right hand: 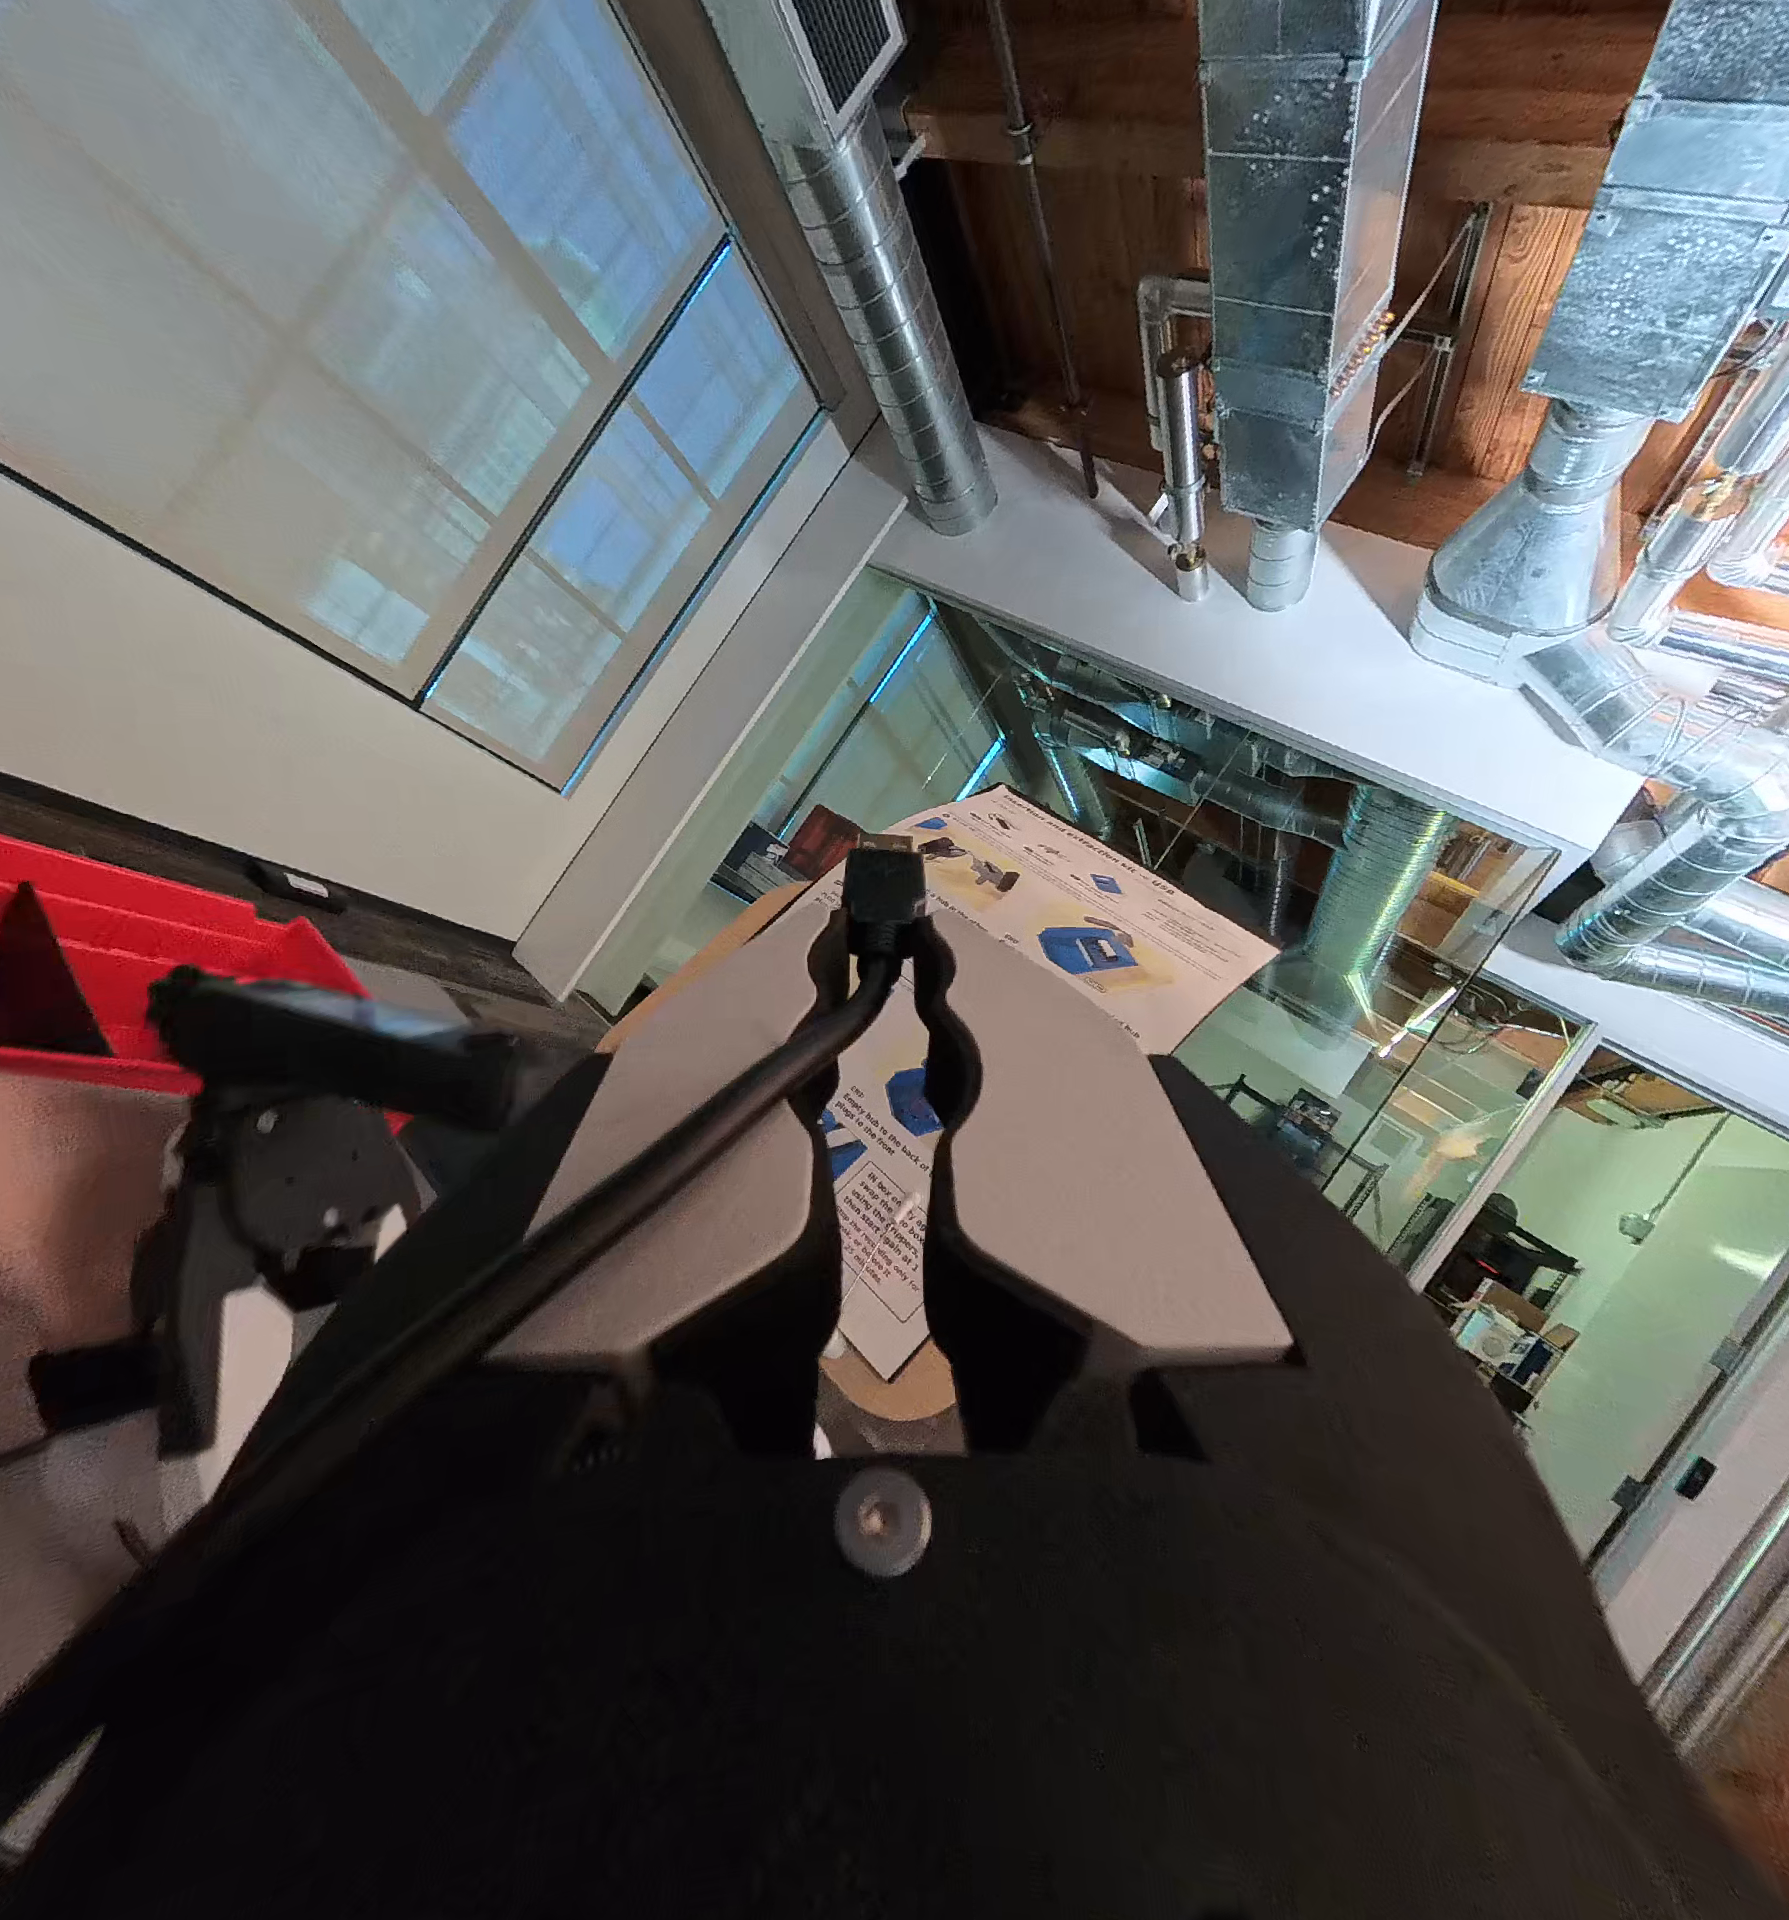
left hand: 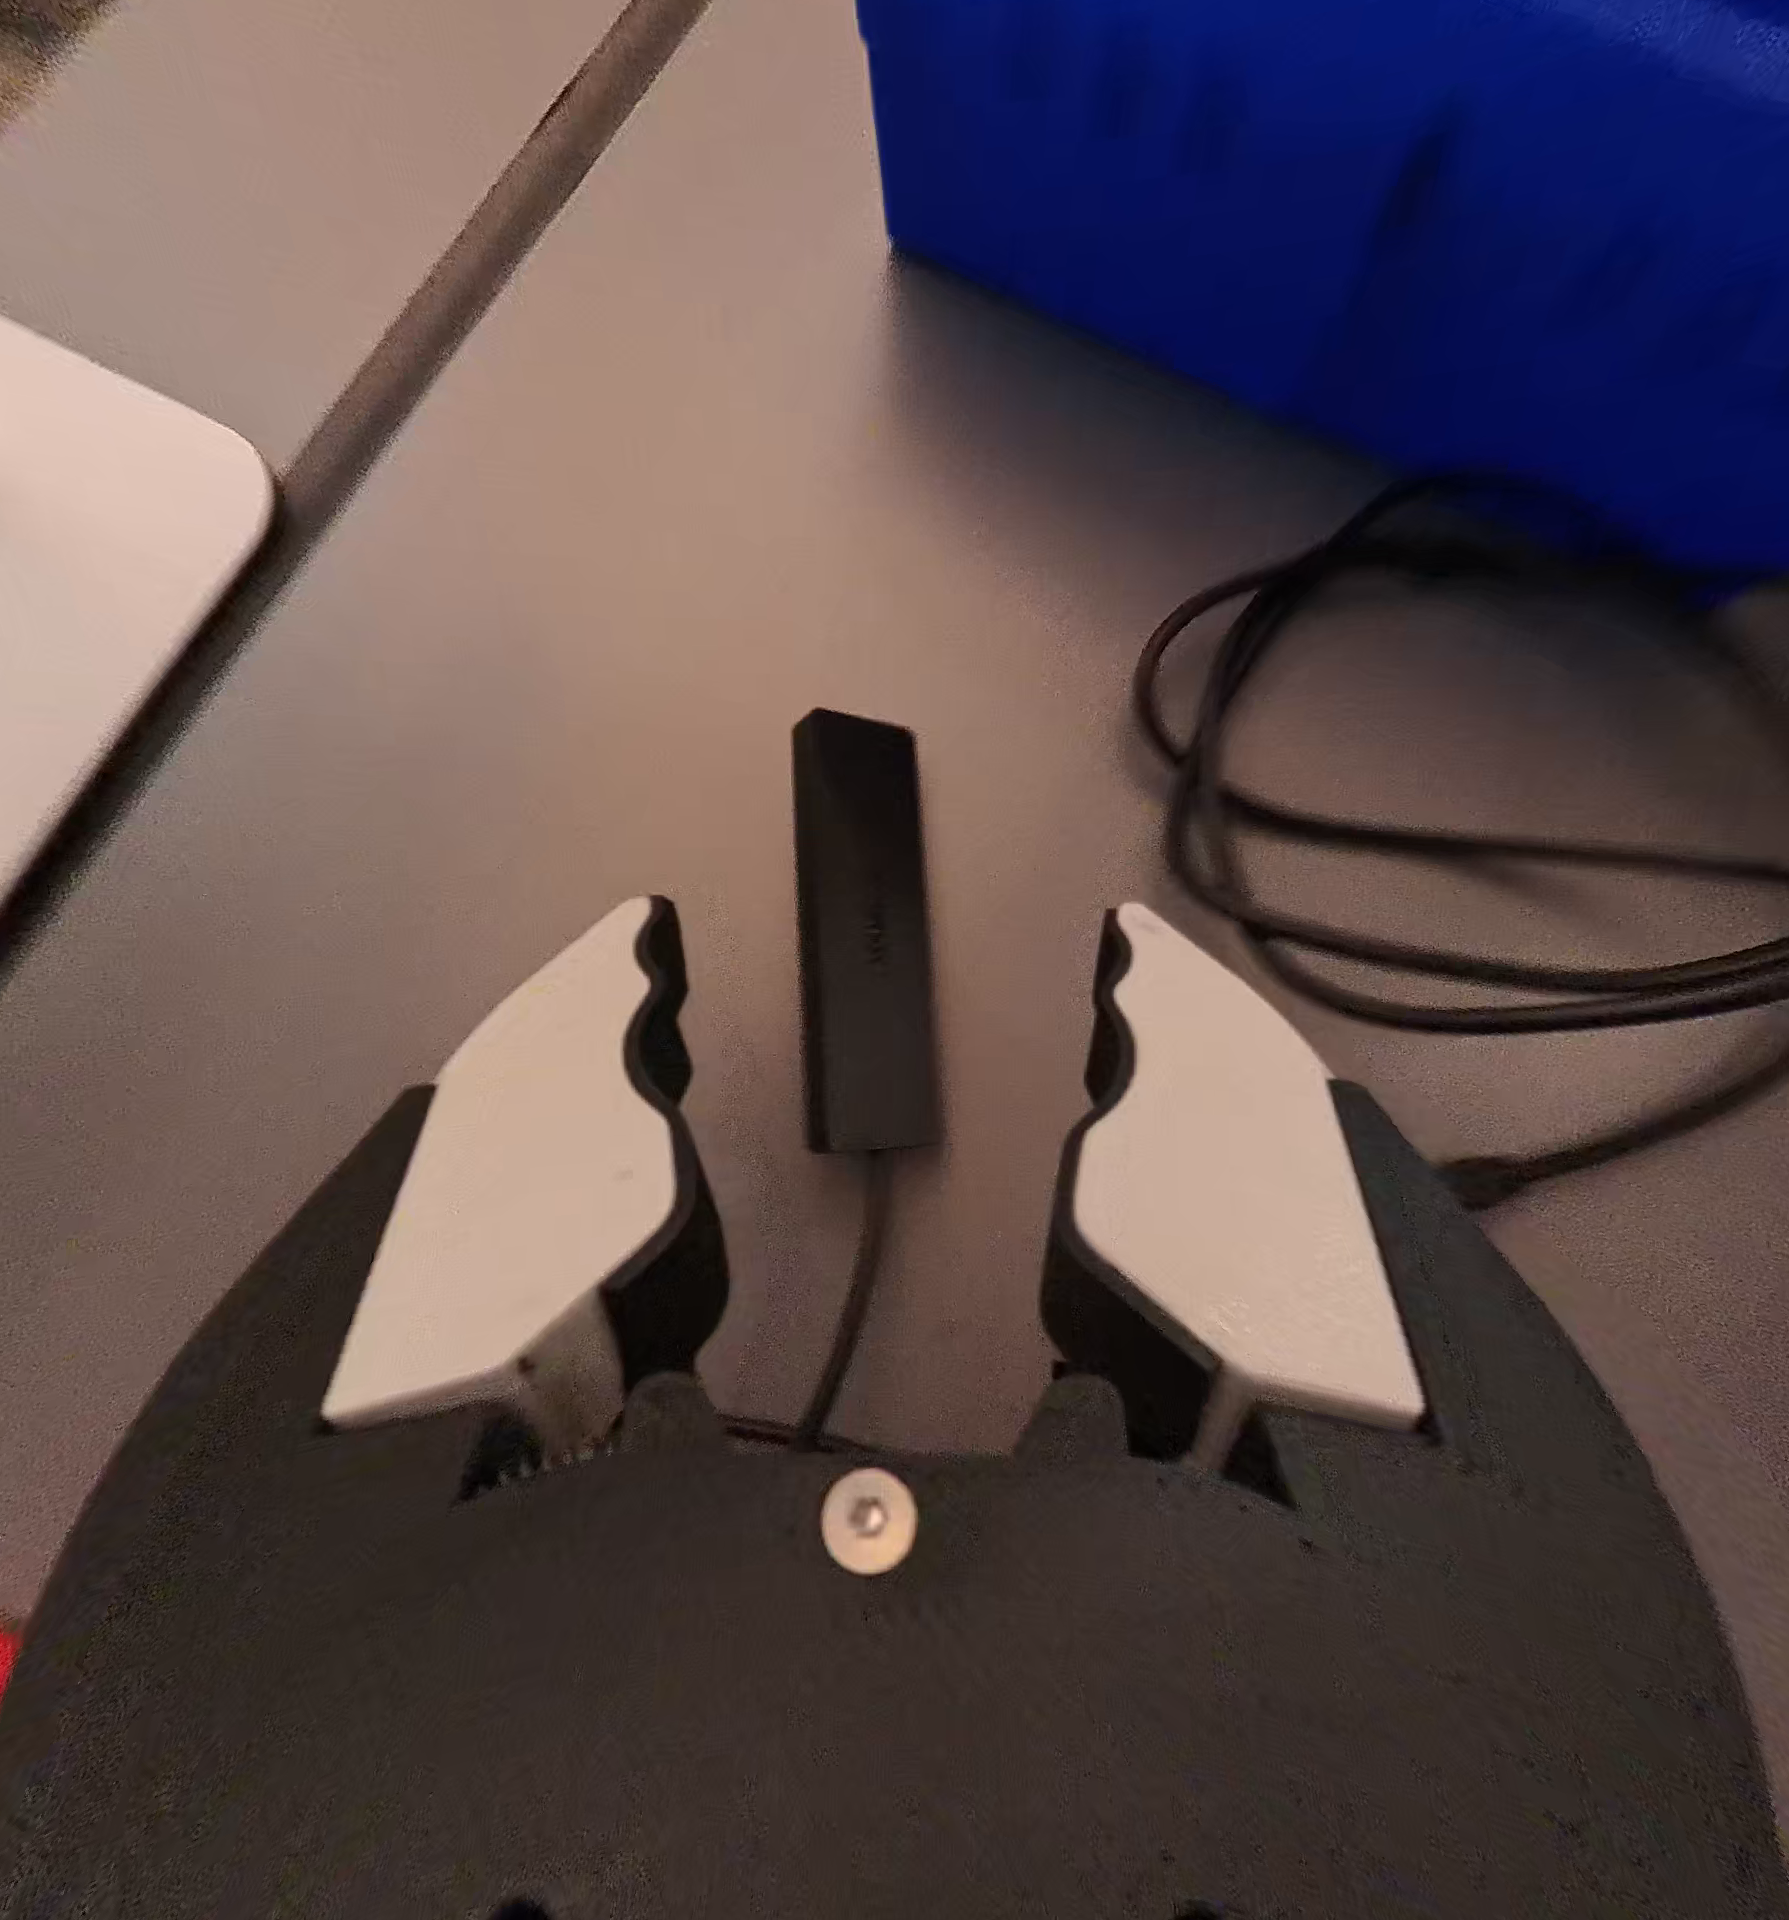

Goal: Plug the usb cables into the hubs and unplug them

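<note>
A slim black USB hub (left hand: 866,935) lies flat on the dark table, its thin lead running back under my left gripper (left hand: 890,925). The left gripper is open above the table, one finger on each side of the hub, not touching it. My right gripper (right hand: 882,940) is raised and tilted up toward the ceiling. It is shut on a black USB cable plug (right hand: 877,885), metal tip pointing away. The plug's cable (right hand: 599,1195) trails down and left over the gripper body. The left gripper's body (right hand: 287,1143) shows in the right wrist view at lower left.
A blue bin (left hand: 1389,229) stands at the back right of the table, with a coil of black cable (left hand: 1441,831) in front of it. A white flat base (left hand: 48,582) lies at the left. A red bin (right hand: 90,935) and an instruction sheet (right hand: 1056,914) show in the right wrist view.
</note>
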